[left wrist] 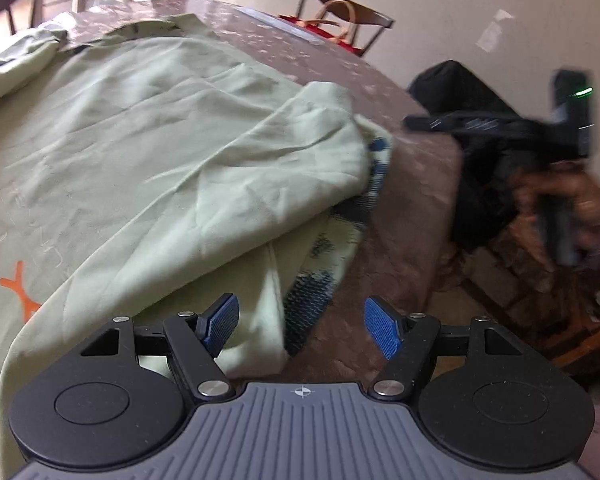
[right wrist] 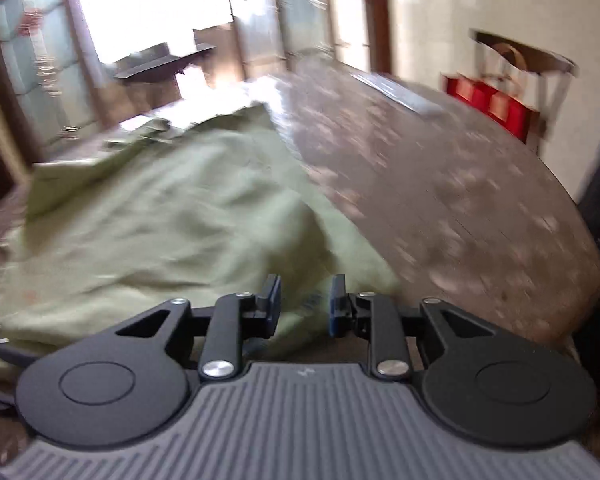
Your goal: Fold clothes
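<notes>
A pale green garment [left wrist: 148, 152] is spread on the brown desk [left wrist: 400, 184]. Both tools, left [left wrist: 302, 326] and right [right wrist: 305, 306], are held apart, gripping nothing.

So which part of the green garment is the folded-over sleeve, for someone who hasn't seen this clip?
Start at the brown speckled table and find the pale green garment spread across it. Along its edge nearest the table's bare side, the sleeve lies folded back over the body as a raised, doubled flap. Only it has a blue-patterned lining peeking out beneath it.
</notes>
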Tool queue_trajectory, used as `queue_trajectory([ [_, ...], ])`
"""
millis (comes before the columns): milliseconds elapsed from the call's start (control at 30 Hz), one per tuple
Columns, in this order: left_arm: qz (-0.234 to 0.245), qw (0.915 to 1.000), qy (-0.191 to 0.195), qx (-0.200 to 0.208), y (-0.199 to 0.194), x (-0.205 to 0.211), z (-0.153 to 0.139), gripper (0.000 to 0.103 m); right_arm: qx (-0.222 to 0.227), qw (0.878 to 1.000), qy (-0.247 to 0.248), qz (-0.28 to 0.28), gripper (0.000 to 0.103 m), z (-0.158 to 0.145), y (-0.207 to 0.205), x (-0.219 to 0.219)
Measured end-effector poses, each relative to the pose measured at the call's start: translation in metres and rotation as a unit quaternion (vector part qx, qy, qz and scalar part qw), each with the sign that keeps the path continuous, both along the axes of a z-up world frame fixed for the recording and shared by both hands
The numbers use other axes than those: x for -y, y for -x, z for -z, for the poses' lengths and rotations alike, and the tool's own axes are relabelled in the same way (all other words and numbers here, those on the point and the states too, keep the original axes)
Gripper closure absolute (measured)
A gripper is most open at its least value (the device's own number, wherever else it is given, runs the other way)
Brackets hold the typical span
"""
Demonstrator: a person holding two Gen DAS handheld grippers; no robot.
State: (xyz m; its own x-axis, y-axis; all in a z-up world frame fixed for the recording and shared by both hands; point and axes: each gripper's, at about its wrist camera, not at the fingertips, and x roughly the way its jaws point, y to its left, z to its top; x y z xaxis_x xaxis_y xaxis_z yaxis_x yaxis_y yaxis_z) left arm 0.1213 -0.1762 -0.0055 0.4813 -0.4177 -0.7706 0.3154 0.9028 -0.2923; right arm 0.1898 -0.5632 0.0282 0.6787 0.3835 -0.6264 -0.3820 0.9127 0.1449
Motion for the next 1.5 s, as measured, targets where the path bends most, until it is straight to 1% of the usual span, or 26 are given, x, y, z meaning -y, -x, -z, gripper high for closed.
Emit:
queue_trajectory([
  [67,-0.02,0.9995,-0.023,0.005,0.0,0.005,0.003,0.03,0.009,0.999,0.002,-0.045,0.05,-0.005,-0.004,-0.005],
  [133,-0.042,0.9982,-0.042,0.0,-0.002,0.008,0.004,0.03,0.003,0.998,-0.003,-0.062,0.043,-0.002,-0.014,-0.003],
  [300,-0.095,0.9913,-0.09,-0.013,-0.007,0.018,0.006,0.031,-0.012,0.994,-0.015,-0.106,0.038,0.005,-0.041,0.0],
  [400,-0.127,0.9845,-0.119,-0.02,-0.01,0.023,0.007,0.036,-0.021,0.991,-0.022,-0.132,0.034,0.009,-0.057,0.002],
  [433,-0.138,0.9819,-0.128,-0.023,-0.011,0.025,0.007,0.042,-0.024,0.989,-0.024,-0.141,0.032,0.01,-0.062,0.003],
  [467,-0.149,0.979,-0.137,-0.025,-0.012,0.027,0.008,0.046,-0.027,0.988,-0.026,-0.15,0.028,0.011,-0.068,0.003],
  [500,-0.159,0.9759,-0.147,-0.028,-0.013,0.029,0.008,0.048,-0.031,0.986,-0.029,-0.158,0.027,0.013,-0.073,0.004],
  [533,-0.171,0.9731,-0.152,-0.03,-0.013,0.03,0.008,0.054,-0.034,0.985,-0.031,-0.167,0.027,0.014,-0.078,0.005],
  [567,-0.185,0.9716,-0.144,-0.032,-0.012,0.028,0.007,0.062,-0.037,0.983,-0.034,-0.176,0.027,0.015,-0.084,0.005],
  [600,-0.199,0.9698,-0.136,-0.035,-0.011,0.027,0.006,0.067,-0.04,0.981,-0.036,-0.184,0.027,0.017,-0.089,0.006],
  [667,-0.226,0.9656,-0.122,-0.038,-0.008,0.025,0.003,0.096,-0.046,0.978,-0.041,-0.202,0.027,0.019,-0.1,0.007],
  [767,-0.251,0.9598,-0.121,-0.033,-0.002,0.025,-0.004,0.098,-0.055,0.971,-0.048,-0.227,0.027,0.023,-0.116,0.009],
  [900,-0.261,0.9557,-0.135,-0.021,0.005,0.03,-0.014,0.099,-0.067,0.961,-0.057,-0.261,0.027,0.029,-0.137,0.012],
  [1000,-0.284,0.9502,-0.129,-0.007,0.017,0.026,-0.024,0.099,-0.082,0.959,-0.069,-0.262,0.027,0.041,-0.147,0.012],
  [1033,-0.289,0.948,-0.133,-0.002,0.022,0.026,-0.027,0.099,-0.088,0.958,-0.079,-0.261,0.027,0.045,-0.149,0.012],
  [1100,-0.294,0.9464,-0.133,0.006,0.03,0.025,-0.033,0.099,-0.097,0.955,-0.095,-0.263,0.027,0.051,-0.152,0.009],
  [1167,-0.301,0.9439,-0.136,0.012,0.039,0.024,-0.036,0.099,-0.104,0.953,-0.091,-0.271,0.027,0.055,-0.153,0.006],
  [1200,-0.302,0.9439,-0.133,0.018,0.044,0.024,-0.038,0.099,-0.107,0.951,-0.089,-0.276,0.028,0.057,-0.153,0.004],
  [1233,-0.302,0.9438,-0.131,0.024,0.048,0.024,-0.039,0.099,-0.111,0.95,-0.086,-0.28,0.036,0.058,-0.154,0.002],
  [1267,-0.301,0.9441,-0.132,0.028,0.053,0.025,-0.04,0.099,-0.115,0.948,-0.083,-0.284,0.053,0.06,-0.154,0.0],
  [1333,-0.301,0.9442,-0.131,0.029,0.061,0.026,-0.039,0.099,-0.123,0.945,-0.077,-0.293,0.073,0.063,-0.155,-0.004],
  [1400,-0.307,0.944,-0.119,0.026,0.067,0.025,-0.039,0.099,-0.123,0.945,-0.082,-0.291,0.084,0.061,-0.156,0.0],
  [1433,-0.308,0.9445,-0.112,0.025,0.069,0.024,-0.039,0.099,-0.122,0.946,-0.085,-0.288,0.096,0.059,-0.156,0.003],
  [1500,-0.301,0.9479,-0.102,0.027,0.073,0.023,-0.039,0.099,-0.121,0.947,-0.092,-0.283,0.097,0.056,-0.157,0.008],
])
